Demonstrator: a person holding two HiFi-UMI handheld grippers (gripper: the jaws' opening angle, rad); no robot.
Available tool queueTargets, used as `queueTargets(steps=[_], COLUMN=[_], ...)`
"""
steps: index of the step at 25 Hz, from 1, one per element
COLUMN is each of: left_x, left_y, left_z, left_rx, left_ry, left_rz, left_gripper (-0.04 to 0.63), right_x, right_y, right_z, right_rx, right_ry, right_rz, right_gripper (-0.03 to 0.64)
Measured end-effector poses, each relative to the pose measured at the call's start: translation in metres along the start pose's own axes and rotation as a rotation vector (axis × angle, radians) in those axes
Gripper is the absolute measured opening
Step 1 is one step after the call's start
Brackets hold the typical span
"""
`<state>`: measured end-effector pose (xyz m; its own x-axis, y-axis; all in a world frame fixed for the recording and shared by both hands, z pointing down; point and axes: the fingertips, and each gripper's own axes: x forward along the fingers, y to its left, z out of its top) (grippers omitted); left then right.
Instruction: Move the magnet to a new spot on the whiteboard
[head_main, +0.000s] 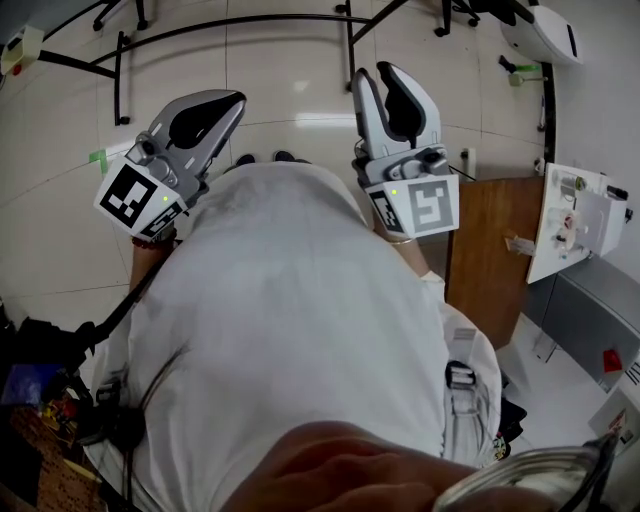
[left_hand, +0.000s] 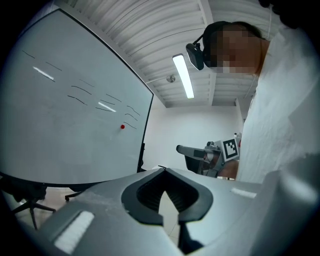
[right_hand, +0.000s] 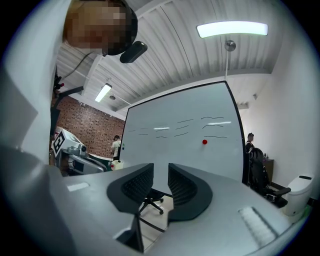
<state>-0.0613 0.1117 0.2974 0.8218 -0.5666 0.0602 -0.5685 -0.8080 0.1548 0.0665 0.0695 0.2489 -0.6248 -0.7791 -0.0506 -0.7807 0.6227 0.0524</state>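
A small red magnet (right_hand: 204, 142) sticks to the right part of the whiteboard (right_hand: 175, 150), below some faint pen strokes. In the left gripper view the magnet (left_hand: 122, 127) sits near the right edge of the whiteboard (left_hand: 65, 125). Both grippers are held up in front of the person's chest, well short of the board. My left gripper (left_hand: 164, 172) is shut with nothing in it; it shows at the left (head_main: 230, 102) in the head view. My right gripper (right_hand: 161, 170) stands open a little and empty, its fingers (head_main: 378, 75) apart in the head view.
A black office chair (right_hand: 150, 200) stands under the board. More chairs and a seated person (right_hand: 252, 150) are at the right, and another person (right_hand: 116, 145) stands by the brick wall. In the head view, a brown desk (head_main: 490, 250) is at the right and black frame bars (head_main: 200, 25) cross the floor ahead.
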Motion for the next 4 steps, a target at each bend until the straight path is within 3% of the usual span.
queueTargets(steps=[4], left_x=[0.001], left_y=[-0.004], left_z=[0.001], left_rx=[-0.001], left_ry=[0.006], left_rz=[0.026], left_gripper=[0.003], right_x=[-0.013], right_y=[-0.003], right_z=[0.002], right_rx=[-0.003], right_ry=[0.007], right_rz=[0.018], right_gripper=[0.095])
